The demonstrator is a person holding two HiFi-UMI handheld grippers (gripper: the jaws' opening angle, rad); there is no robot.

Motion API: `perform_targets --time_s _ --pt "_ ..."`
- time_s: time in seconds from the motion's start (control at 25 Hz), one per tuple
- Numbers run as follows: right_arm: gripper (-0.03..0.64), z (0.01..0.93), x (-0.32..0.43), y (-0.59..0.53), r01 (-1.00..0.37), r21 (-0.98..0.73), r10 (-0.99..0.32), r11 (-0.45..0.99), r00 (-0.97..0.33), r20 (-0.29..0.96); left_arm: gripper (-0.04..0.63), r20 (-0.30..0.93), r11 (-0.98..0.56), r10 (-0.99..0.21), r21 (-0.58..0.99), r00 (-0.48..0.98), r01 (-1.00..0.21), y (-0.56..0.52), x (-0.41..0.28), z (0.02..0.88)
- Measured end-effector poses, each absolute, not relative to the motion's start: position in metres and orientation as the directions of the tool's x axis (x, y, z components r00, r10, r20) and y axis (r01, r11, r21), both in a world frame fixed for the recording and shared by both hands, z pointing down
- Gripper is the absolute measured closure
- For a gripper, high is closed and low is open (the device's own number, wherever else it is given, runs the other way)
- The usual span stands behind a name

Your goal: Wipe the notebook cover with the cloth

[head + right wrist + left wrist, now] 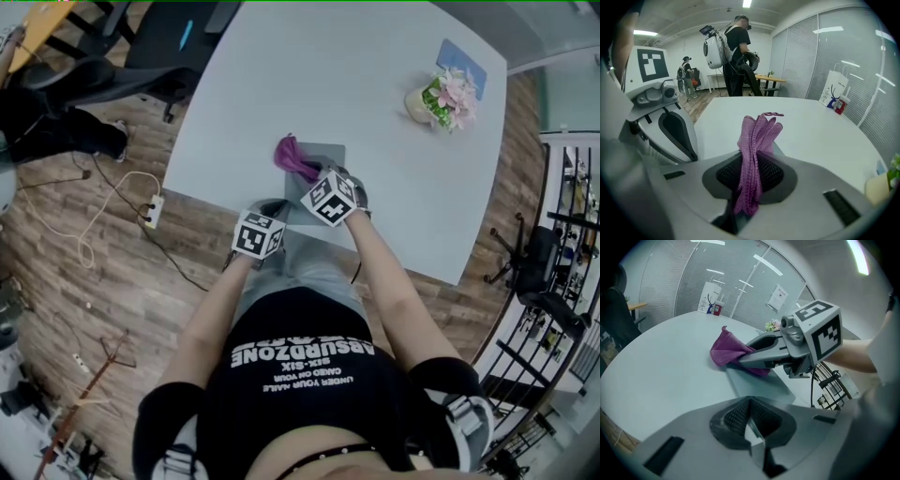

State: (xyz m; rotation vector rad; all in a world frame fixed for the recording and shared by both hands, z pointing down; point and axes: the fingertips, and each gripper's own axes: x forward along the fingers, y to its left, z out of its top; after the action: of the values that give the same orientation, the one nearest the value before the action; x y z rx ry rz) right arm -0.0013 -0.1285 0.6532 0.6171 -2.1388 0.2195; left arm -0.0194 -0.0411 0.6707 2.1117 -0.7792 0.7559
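A grey notebook (325, 157) lies flat near the front edge of the pale table (394, 187). My right gripper (307, 173) is shut on a purple cloth (292, 155), which bunches at the notebook's far left part. In the right gripper view the cloth (757, 136) stands folded between the jaws. The left gripper view shows the cloth (727, 350) resting partly on the notebook (757, 383) under the right gripper (743, 361). My left gripper (275, 211) sits at the notebook's near left corner, jaws closed on its edge (752, 427).
A flower pot (441, 98) and a blue card (461, 64) stand at the table's far right. Office chairs (141, 56) and floor cables (112, 202) lie to the left. A paper bag (836, 89) sits on the table's far side, and a person with a backpack (733, 47) stands beyond.
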Motion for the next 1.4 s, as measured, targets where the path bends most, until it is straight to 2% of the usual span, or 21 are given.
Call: perform_targets --time_s 0.48,1.4 --pt "0.535 0.654 -0.002 -0.084 -0.522 0.072 -0.372 0.85 -0.498 0.783 0.578 0.709 -0.499 -0.308 0.447 0.634 -0.742 -0.009 -0.035 0.674" --pt "0.535 0.651 -0.011 -0.007 -0.576 0.06 -0.409 0.816 -0.5 0.763 0.578 0.708 -0.549 -0.306 0.415 0.636 -0.726 0.043 -0.041 0.665"
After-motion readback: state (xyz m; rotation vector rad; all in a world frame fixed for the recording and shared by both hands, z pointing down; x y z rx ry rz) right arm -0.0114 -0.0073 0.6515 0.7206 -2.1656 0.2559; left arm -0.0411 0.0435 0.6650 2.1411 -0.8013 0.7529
